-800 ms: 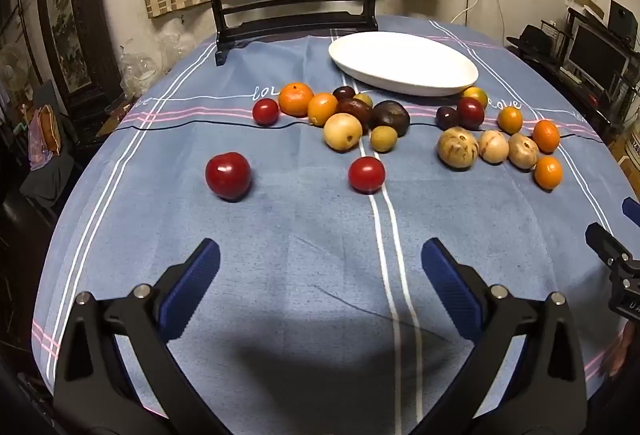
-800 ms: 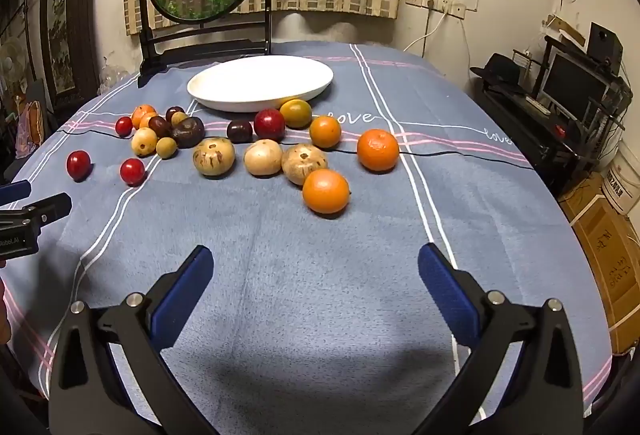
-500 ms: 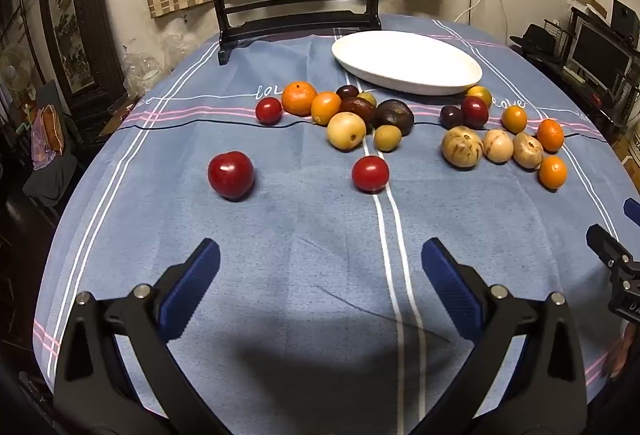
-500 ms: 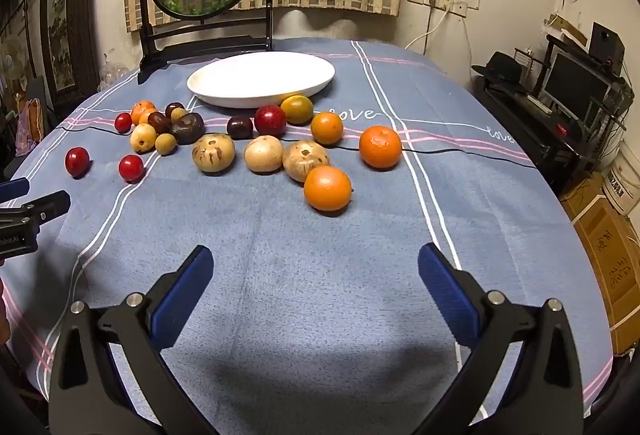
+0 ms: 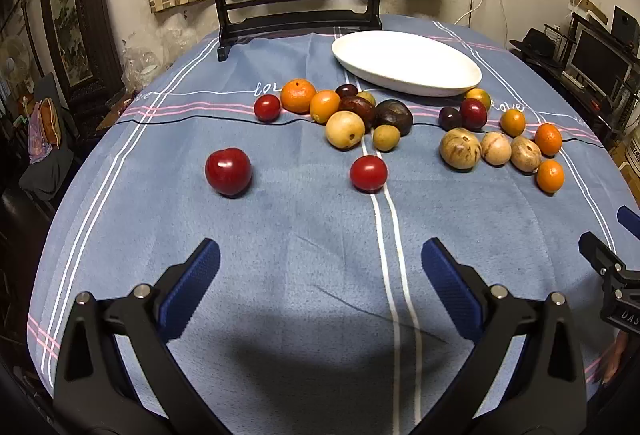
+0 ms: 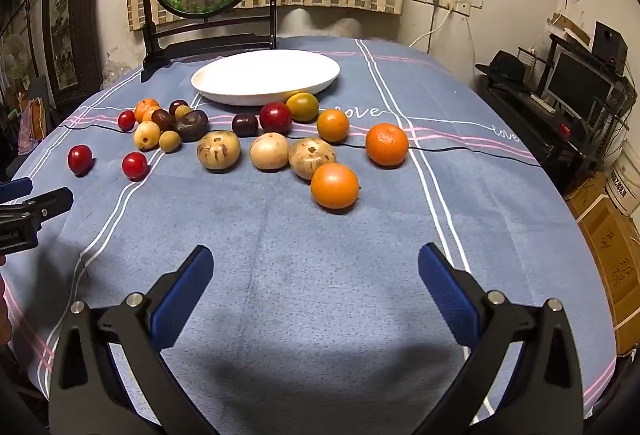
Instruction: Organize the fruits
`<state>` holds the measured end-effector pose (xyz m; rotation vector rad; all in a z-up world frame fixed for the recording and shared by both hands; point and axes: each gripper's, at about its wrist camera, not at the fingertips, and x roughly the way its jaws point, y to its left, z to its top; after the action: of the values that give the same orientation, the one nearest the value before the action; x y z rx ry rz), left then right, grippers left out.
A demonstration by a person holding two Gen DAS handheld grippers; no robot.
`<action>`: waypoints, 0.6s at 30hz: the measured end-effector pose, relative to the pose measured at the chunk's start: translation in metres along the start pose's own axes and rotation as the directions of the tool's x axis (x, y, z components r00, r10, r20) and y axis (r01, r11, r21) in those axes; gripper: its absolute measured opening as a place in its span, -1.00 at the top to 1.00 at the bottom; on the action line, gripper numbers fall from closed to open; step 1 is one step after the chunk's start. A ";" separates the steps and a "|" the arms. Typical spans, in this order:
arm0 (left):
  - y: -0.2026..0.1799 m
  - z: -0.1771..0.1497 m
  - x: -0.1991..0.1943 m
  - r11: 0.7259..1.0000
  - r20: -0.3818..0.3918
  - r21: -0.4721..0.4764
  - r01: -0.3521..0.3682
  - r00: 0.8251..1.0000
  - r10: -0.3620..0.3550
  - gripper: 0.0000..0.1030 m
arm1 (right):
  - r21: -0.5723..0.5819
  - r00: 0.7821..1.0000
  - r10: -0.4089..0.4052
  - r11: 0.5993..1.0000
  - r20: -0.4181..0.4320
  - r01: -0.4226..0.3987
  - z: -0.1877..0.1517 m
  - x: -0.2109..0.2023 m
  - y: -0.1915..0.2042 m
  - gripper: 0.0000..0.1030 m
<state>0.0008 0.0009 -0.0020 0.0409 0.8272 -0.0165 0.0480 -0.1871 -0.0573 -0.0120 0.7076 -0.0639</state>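
Left tongs (image 5: 320,259) and right tongs (image 6: 316,263) are both spread wide (nothing between the pads), hovering over bare blue cloth near the table's (image 6: 500,235) front edge. Fruits (image 6: 264,151) lie loose mid-table; the white plate (image 6: 264,75) sits toward the far edge.

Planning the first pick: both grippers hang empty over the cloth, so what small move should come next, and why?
Probably ease the right gripper forward onto the nearest orange: its jaws are wide open, that fruit lies closest ahead, and the white plate is empty.
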 end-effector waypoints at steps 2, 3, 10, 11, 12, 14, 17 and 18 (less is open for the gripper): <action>0.000 0.000 0.000 1.000 0.000 -0.003 -0.001 1.000 0.001 -0.96 | 0.000 1.000 0.003 1.000 0.002 -0.003 -0.001 0.000 0.001 -0.97; 0.000 0.000 0.001 1.000 0.000 -0.003 -0.002 1.000 0.002 -0.96 | 0.000 1.000 0.004 1.000 0.002 -0.004 -0.001 0.000 0.001 -0.97; 0.001 -0.001 0.000 1.000 0.000 -0.004 -0.001 1.000 0.001 -0.96 | 0.006 1.000 0.006 1.000 0.002 -0.006 -0.001 -0.002 0.001 -0.97; 0.001 -0.001 0.000 1.000 0.000 -0.005 -0.001 1.000 0.001 -0.96 | 0.006 1.000 0.007 1.000 0.003 -0.007 -0.001 -0.002 0.001 -0.97; 0.001 -0.001 0.000 1.000 0.001 -0.005 0.000 1.000 0.000 -0.96 | 0.007 1.000 0.008 1.000 0.003 -0.008 0.000 -0.002 0.001 -0.97; 0.000 -0.001 0.000 1.000 0.001 -0.003 0.001 1.000 -0.001 -0.96 | 0.012 1.000 0.012 1.000 0.006 -0.012 0.000 -0.003 0.002 -0.97; -0.001 -0.002 0.001 1.000 -0.002 0.003 0.001 1.000 -0.001 -0.96 | 0.007 1.000 0.019 1.000 0.009 -0.020 0.001 -0.004 0.005 -0.97; -0.003 -0.003 0.000 1.000 -0.003 0.004 0.000 1.000 0.000 -0.96 | 0.005 1.000 0.021 1.000 0.008 -0.021 0.002 -0.004 0.006 -0.97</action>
<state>-0.0012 -0.0017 -0.0044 0.0450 0.8304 -0.0184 0.0467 -0.1804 -0.0539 0.0005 0.6992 -0.0453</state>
